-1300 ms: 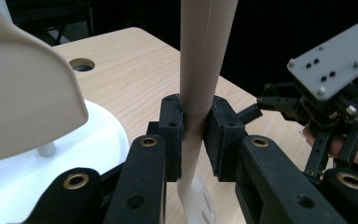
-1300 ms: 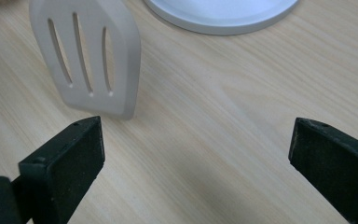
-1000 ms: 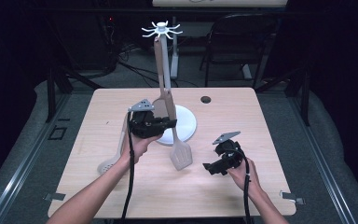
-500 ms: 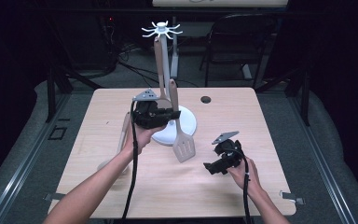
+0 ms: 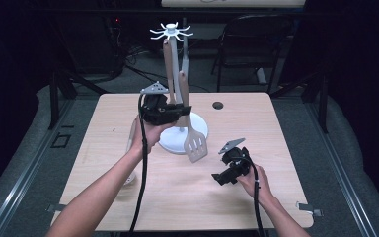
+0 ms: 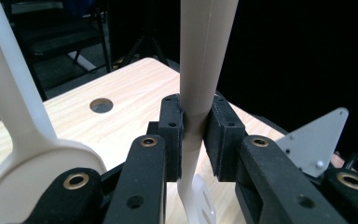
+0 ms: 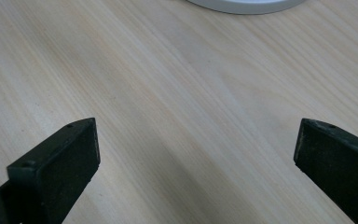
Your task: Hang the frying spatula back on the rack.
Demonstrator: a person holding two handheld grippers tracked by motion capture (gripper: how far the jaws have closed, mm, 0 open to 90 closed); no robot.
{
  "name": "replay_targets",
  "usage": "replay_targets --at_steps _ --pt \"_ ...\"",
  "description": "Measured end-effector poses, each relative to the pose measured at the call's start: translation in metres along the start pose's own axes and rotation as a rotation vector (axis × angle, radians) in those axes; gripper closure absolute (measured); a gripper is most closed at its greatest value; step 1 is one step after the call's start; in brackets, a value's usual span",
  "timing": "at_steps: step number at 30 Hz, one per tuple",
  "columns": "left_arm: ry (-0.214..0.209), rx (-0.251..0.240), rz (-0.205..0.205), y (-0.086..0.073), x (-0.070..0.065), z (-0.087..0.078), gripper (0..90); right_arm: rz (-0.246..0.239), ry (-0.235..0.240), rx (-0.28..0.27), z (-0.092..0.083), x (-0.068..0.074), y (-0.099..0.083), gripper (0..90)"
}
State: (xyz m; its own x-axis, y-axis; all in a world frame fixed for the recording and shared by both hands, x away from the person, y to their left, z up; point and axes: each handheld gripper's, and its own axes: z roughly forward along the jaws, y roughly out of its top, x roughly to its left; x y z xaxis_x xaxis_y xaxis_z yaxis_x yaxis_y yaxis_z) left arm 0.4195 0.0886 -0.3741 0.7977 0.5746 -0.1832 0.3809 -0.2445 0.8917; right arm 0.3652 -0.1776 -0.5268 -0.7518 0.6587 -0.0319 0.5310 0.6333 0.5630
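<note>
Gripping spatula (image 5: 195, 143) w/ left tongs (image 5: 183, 111).

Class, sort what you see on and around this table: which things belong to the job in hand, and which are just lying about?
In the job:
- left gripper, shut on the slotted spatula
- white utensil stand, with a spoon hanging beside the spatula

Lying about:
- right gripper, open over bare table
- utensil lying near the left forearm
- chair behind the table
</note>
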Motion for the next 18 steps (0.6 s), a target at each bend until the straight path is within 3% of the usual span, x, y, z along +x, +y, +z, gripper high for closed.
replay_targets --at_steps 2,3,10,12,18 --pt "0.008 0.002 0.003 0.001 0.0 0.001 77.5 -0.003 0.004 0.0 0.0 0.0 0.001 0.0" --pt "0.027 0.01 -0.003 0.003 -0.001 0.002 77.5 0.01 0.029 -0.026 0.001 -0.001 0.002 0.1" --pt "0.056 0.019 -0.022 0.007 -0.001 0.006 77.5 0.006 0.03 -0.043 0.003 -0.003 0.006 1.4" --pt "0.06 0.019 -0.031 0.009 0.0 0.006 77.6 -0.013 0.029 -0.015 0.003 -0.003 0.008 1.5" --pt "0.081 0.024 -0.015 0.012 -0.001 0.006 77.6 -0.016 0.031 -0.001 0.005 -0.003 0.007 1.4"
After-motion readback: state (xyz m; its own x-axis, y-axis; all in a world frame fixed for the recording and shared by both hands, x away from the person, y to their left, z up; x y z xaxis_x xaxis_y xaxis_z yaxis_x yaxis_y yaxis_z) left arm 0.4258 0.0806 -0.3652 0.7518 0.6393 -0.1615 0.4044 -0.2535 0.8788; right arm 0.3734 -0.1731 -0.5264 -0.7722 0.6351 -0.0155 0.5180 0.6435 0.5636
